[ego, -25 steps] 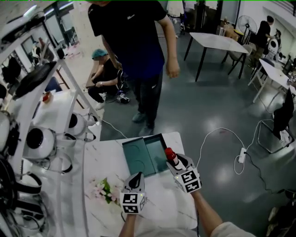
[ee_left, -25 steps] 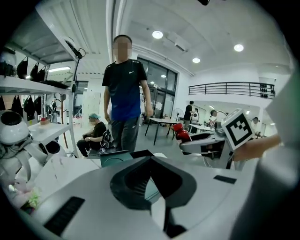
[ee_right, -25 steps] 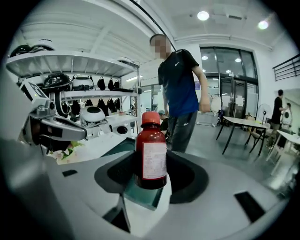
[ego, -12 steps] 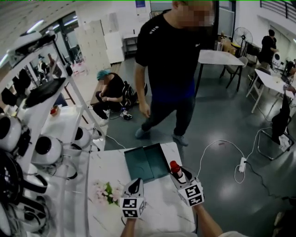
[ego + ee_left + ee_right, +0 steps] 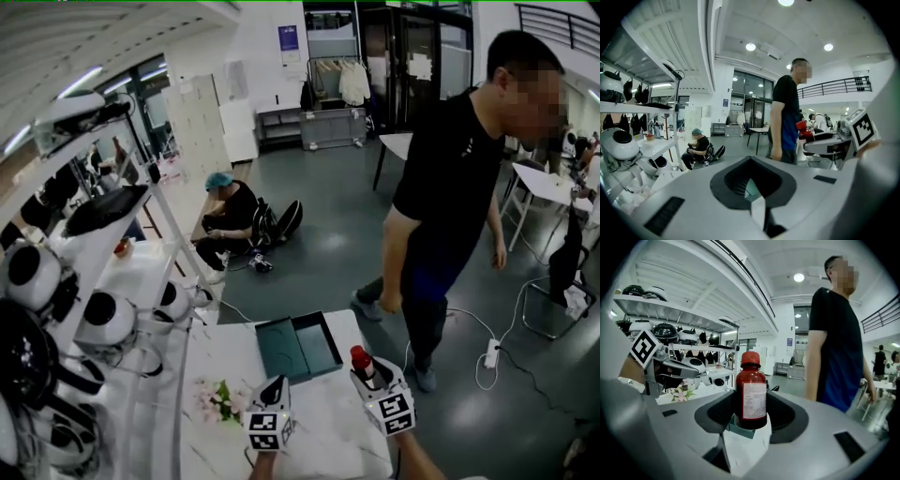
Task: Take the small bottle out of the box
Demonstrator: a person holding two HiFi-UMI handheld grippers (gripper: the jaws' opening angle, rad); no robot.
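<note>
So, what moved?
Well, the right gripper (image 5: 370, 371), squeezing the small bottle (image 5: 361, 359), went away from the box (image 5: 300, 345). The bottle is out now, just right of the box. The person in black (image 5: 450, 216) walked right too.
And the box?
Open on the tabletop (image 5: 328, 427). The left gripper (image 5: 278, 377) is pinched shut near it.

Held bottle (image 5: 362, 362) drawn back from over box (image 5: 300, 345), now carried clear of its near right corner in right gripper (image 5: 372, 376). Standing person (image 5: 448, 220) in black shifted from behind table (image 5: 220, 356) to its right side. Head view tilted up; more of room taken in.
</note>
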